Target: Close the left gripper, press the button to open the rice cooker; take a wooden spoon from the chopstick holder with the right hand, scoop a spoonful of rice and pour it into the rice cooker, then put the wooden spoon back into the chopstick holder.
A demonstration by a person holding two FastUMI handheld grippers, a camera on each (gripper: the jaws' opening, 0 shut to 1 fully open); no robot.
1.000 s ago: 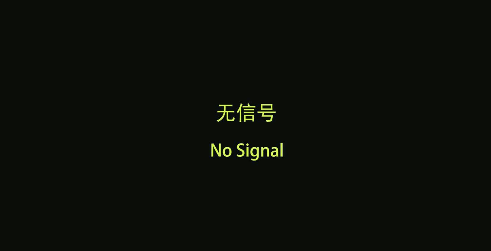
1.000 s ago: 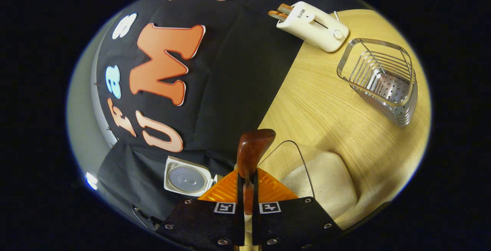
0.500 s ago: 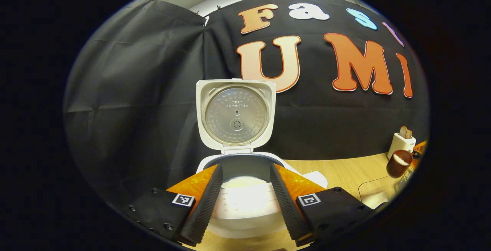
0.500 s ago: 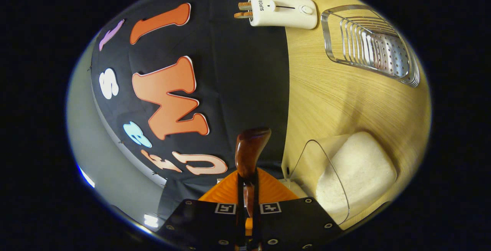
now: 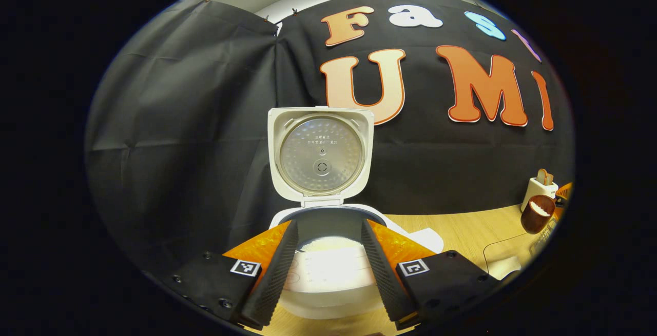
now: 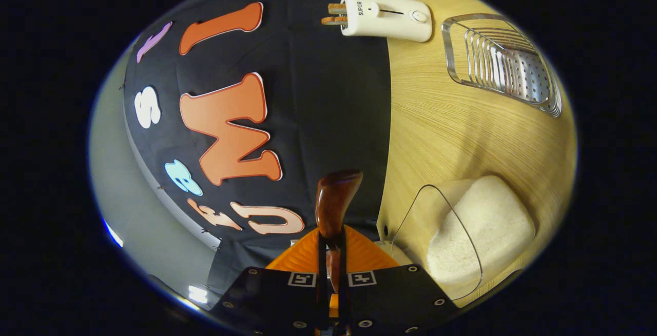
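The white rice cooker (image 5: pixel 328 284) stands open just ahead of my left gripper (image 5: pixel 329 225), lid (image 5: pixel 321 154) upright, with white rice in the pot. That gripper is open, its fingers spread either side of the cooker's front and holding nothing. My right gripper (image 6: pixel 331 238) is shut on the handle of the dark wooden spoon (image 6: pixel 336 200). In the left gripper view, the spoon's bowl (image 5: pixel 537 214) hangs at the far right above the table, with white rice in it. The metal chopstick holder (image 6: pixel 505 66) stands on the table, apart from the spoon.
A clear container of rice (image 6: pixel 480 233) sits just right of the spoon on the wooden table (image 6: pixel 436 131). A white toaster (image 6: pixel 385 15) holding bread stands by the black cloth wall, close to the chopstick holder. The rice container (image 5: pixel 505 264) and toaster (image 5: pixel 537 190) lie right of the cooker.
The left gripper view had no signal a second ago. The right gripper rolled with the spoon, and the cooker lid left its view. Since half a second ago it has barely shifted.
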